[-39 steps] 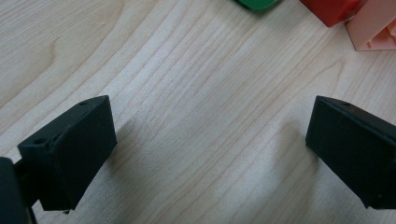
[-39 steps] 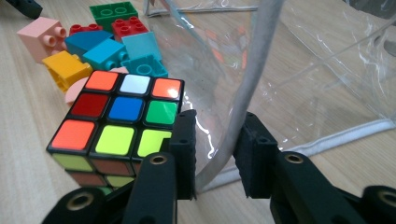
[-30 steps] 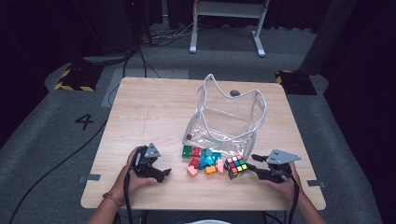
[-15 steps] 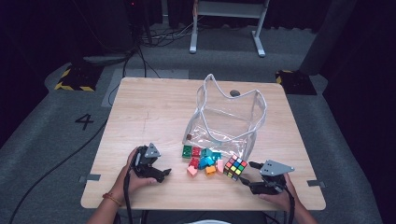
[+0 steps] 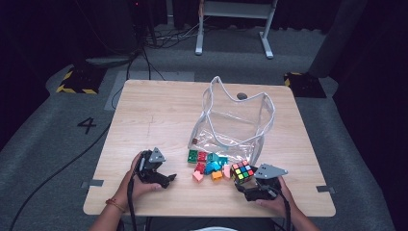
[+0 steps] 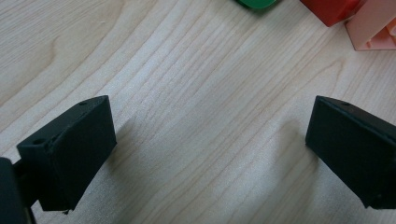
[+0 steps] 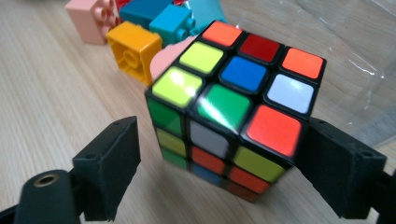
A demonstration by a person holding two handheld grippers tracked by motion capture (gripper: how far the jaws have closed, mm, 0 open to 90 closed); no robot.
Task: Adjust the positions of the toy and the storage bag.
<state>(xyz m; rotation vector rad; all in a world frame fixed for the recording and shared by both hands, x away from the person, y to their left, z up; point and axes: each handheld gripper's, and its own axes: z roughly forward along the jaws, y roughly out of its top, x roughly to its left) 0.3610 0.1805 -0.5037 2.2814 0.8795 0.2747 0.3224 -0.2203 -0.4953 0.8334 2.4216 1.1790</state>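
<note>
We see the puzzle cube on the table, near edge, beside the loose building bricks and the clear bag. It looks rigid, light and slick-faced, best taken flat across two opposite faces. Our right claw has just been opening; the cube sits between its wide jaws. The left claw stands wide over bare wood. Dark carpet surrounds us.
</note>
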